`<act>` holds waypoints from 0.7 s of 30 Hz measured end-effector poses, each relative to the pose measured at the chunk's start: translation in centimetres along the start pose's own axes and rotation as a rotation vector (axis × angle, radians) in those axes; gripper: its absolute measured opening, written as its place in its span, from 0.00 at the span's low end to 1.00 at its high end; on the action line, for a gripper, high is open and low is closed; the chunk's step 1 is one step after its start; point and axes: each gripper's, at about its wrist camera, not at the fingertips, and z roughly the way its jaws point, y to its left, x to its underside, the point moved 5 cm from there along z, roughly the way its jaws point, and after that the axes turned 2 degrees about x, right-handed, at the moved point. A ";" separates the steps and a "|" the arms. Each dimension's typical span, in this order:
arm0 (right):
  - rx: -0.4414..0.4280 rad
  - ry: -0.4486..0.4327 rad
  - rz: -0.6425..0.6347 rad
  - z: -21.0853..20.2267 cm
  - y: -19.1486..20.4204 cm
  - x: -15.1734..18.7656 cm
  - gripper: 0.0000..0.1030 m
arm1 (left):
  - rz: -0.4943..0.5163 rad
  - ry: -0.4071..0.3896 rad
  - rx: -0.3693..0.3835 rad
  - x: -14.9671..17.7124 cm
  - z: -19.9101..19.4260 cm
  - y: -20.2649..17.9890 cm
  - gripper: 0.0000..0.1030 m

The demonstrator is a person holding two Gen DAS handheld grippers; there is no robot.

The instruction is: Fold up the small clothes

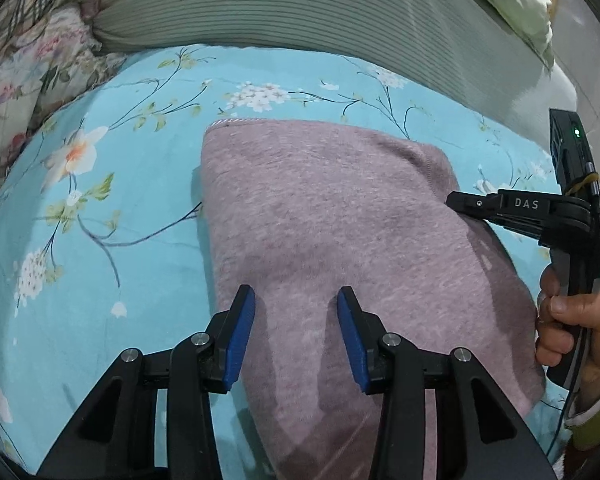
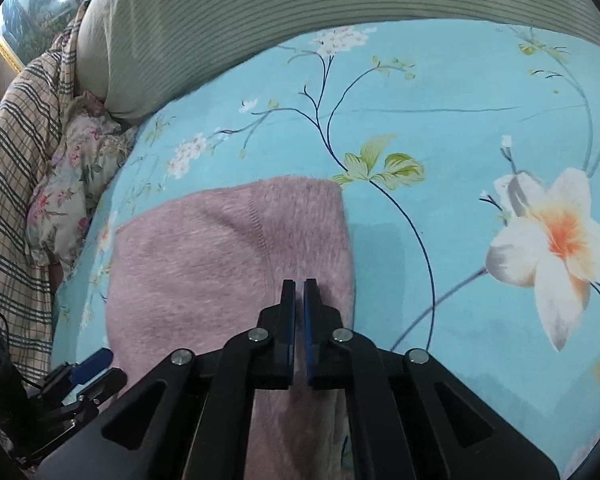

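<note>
A folded pink fuzzy garment (image 1: pixel 340 216) lies flat on the blue floral bedsheet (image 1: pixel 112 208). My left gripper (image 1: pixel 296 304) is open and empty, its blue pads hovering over the garment's near part. My right gripper (image 2: pixel 299 286) is shut, with nothing visible between its pads, its tips resting over the garment's right edge (image 2: pixel 228 248). In the left wrist view the right gripper (image 1: pixel 460 202) comes in from the right, held by a hand, tips at the garment's right side. The left gripper's blue pad (image 2: pixel 96 360) shows at the lower left of the right wrist view.
A green striped pillow (image 1: pixel 300 4) lies across the back of the bed. Floral (image 1: pixel 28 72) and plaid bedding (image 2: pixel 16 160) is piled at the left. Bare sheet with a large flower print (image 2: pixel 552 248) extends to the right.
</note>
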 end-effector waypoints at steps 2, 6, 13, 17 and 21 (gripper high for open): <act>-0.013 -0.006 -0.009 -1.3 0.7 0.6 0.05 | -0.009 -0.002 0.004 0.6 -0.7 0.1 0.42; -0.045 -0.011 -0.031 -4.1 2.1 3.2 0.18 | -0.023 -0.009 0.012 2.3 -2.4 -0.2 0.43; -0.060 -0.049 -0.098 -8.9 2.7 9.0 0.51 | -0.017 0.002 0.003 6.1 -4.8 -0.9 0.45; -0.054 -0.045 -0.123 -10.5 2.4 12.2 0.51 | -0.018 0.010 -0.007 8.7 -5.8 -0.9 0.52; -0.034 -0.023 -0.131 -11.1 1.8 15.2 0.51 | -0.035 0.024 -0.022 10.8 -6.8 -0.5 0.75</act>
